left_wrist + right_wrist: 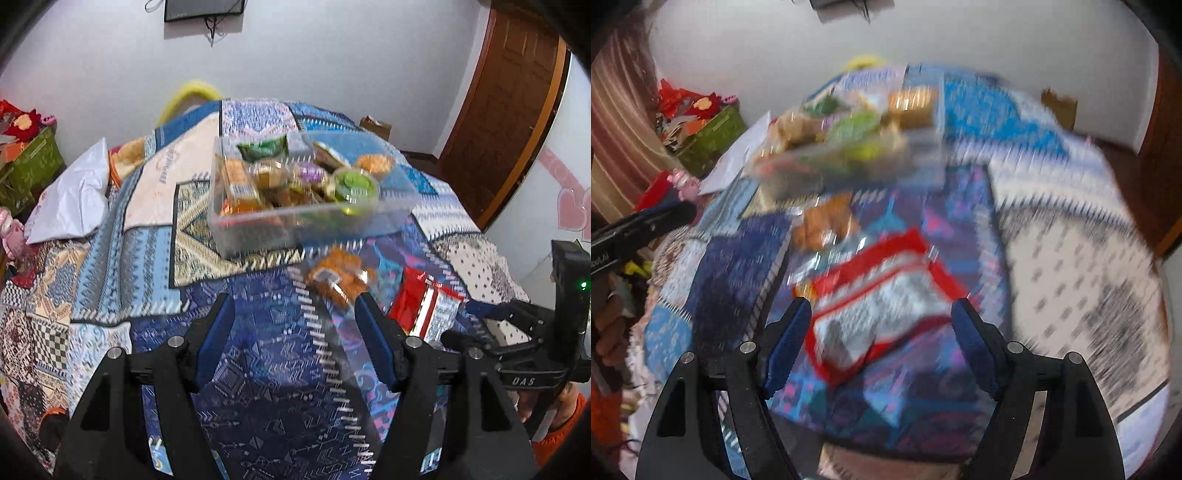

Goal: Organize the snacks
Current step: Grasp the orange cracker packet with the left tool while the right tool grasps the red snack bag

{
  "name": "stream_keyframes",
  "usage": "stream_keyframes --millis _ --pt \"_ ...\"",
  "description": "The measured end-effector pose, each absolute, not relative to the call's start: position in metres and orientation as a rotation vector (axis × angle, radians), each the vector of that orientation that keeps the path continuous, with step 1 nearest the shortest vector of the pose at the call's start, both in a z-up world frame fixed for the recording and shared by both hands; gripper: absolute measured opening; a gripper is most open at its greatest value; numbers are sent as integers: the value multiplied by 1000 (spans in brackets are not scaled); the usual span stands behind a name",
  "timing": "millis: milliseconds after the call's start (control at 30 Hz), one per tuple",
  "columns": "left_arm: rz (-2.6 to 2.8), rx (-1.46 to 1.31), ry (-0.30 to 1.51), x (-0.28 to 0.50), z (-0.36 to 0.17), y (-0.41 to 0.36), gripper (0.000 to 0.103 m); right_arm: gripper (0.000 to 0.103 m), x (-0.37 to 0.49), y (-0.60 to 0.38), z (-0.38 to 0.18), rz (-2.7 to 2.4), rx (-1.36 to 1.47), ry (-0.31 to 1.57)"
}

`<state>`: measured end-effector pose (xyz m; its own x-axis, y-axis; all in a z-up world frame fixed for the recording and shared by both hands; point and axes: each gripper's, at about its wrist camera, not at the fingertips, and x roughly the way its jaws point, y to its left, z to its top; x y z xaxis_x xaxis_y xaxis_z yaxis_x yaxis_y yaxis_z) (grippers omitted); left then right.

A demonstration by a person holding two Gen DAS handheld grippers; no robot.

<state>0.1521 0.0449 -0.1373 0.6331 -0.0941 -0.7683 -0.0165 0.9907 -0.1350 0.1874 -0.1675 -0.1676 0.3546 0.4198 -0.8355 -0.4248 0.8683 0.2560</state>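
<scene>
While both grippers hang empty over the quilt (pixel 258 369), risks by item:
left gripper (pixel 295 314): jaws apart, nothing between; orange snack bag (pixel 338 275) just ahead of its right finger, may get nudged not pinched
right gripper (pixel 881 321): jaws apart over red-white packet (pixel 879 306), not clamped; flat foil could slide or snag quilt
clear bin (pixel 295 221): far side, already heaped, more could spill
crowding: grippers near, could clash

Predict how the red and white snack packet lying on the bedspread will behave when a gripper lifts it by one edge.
The red and white snack packet looks like a thin, flat pouch, so it would probably sag and feel light. Its glossy film may slip between the pads. Lying flat on the bedspread, it should not roll.
</scene>
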Motion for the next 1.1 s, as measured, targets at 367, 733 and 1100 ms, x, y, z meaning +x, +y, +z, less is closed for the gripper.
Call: stream_keyframes --millis 367,733,1100 --pt "-30 -171 933 151 -166 58 67 85 219 -137 -180 506 23 1104" --pt "-42 -203 981 162 -186 60 67 86 216 -93 -202 497 -273 1057" --pt "-78 -189 1053 200 -198 28 67 66 201 -143 -190 502 -213 995"
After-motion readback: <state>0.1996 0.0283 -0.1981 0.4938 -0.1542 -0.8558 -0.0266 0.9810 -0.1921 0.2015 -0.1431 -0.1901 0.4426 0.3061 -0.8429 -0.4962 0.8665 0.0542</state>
